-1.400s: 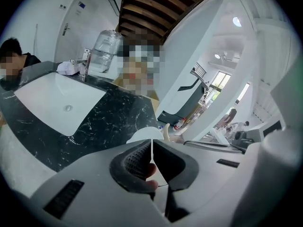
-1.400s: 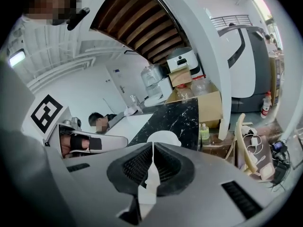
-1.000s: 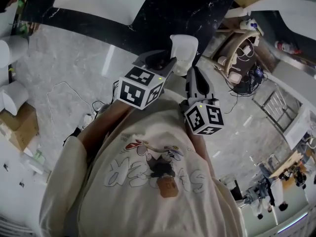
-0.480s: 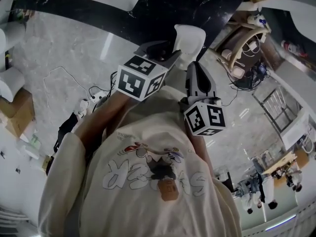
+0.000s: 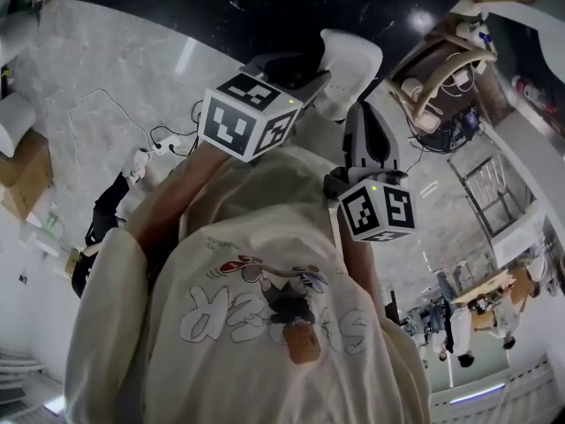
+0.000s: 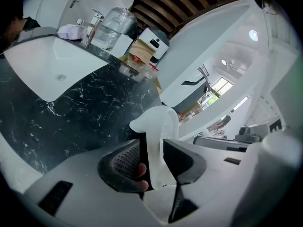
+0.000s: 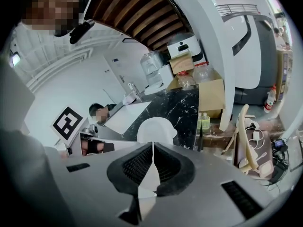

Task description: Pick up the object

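In the head view the white object [image 5: 353,56], a translucent plastic piece with a curved lip, sits at about 1 o'clock from the picture's centre, at the near edge of the black marbled table [image 5: 265,11]; whether it rests on that table cannot be told from here; both grippers reach up to it from in front of the person's cream shirt [image 5: 265,325].

The left gripper [image 5: 311,60] comes in from 11 o'clock, its marker cube [image 5: 243,113] nearest the camera; in the left gripper view its jaws stand wide apart [image 6: 152,160], having just been opening; a wall of the white object [image 6: 156,122] rises between them; it lies close against the jaw at 3 o'clock, while a dark gap separates it from the jaw at 9 o'clock, so the pads do not clamp it; a fingertip [image 6: 141,170] shows just beside the 9 o'clock pad; beyond, at 10 o'clock, a white basin [image 6: 52,65] is set in the table [image 6: 85,112].

The right gripper [image 5: 362,111] reaches in from 3 o'clock; in the right gripper view its jaws [image 7: 152,167] are closed nearly together on a thin white edge of the object, whose rounded body [image 7: 156,129] rises just past the jaw tips at 12 o'clock, in front of the table [image 7: 182,103].
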Tool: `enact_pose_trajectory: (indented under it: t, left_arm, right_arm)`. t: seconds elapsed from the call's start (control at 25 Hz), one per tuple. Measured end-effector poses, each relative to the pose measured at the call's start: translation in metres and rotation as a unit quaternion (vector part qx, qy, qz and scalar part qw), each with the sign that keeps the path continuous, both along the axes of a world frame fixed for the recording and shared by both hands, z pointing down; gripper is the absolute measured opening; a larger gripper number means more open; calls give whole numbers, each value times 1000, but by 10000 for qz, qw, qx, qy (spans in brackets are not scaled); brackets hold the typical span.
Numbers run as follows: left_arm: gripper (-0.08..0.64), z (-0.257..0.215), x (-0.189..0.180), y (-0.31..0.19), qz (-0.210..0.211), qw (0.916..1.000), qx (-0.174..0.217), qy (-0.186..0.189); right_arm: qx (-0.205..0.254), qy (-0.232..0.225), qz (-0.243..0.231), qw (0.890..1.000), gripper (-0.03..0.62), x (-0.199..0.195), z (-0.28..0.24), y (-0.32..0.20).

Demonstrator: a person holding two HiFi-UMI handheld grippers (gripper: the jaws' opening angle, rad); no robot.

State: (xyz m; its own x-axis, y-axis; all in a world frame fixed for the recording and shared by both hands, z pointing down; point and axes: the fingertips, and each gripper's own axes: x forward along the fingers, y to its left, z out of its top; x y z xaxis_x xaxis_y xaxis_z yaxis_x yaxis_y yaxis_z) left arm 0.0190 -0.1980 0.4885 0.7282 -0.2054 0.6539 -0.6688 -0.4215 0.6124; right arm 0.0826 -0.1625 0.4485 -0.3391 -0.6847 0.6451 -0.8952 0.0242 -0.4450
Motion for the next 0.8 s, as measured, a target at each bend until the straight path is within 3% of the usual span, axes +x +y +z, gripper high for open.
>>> enact_pose_trajectory:
  t: [0.36,0.8]
  left_arm:
    - [124,9,9,-4,32,9999,-78,82]
    - [152,14,18,-9,366,9987,-211,280]
  right_arm:
    - [-140,-64,-55,9999,25,5,12,-9]
    - [-354,-110,-92,9993,25,11,27,-27]
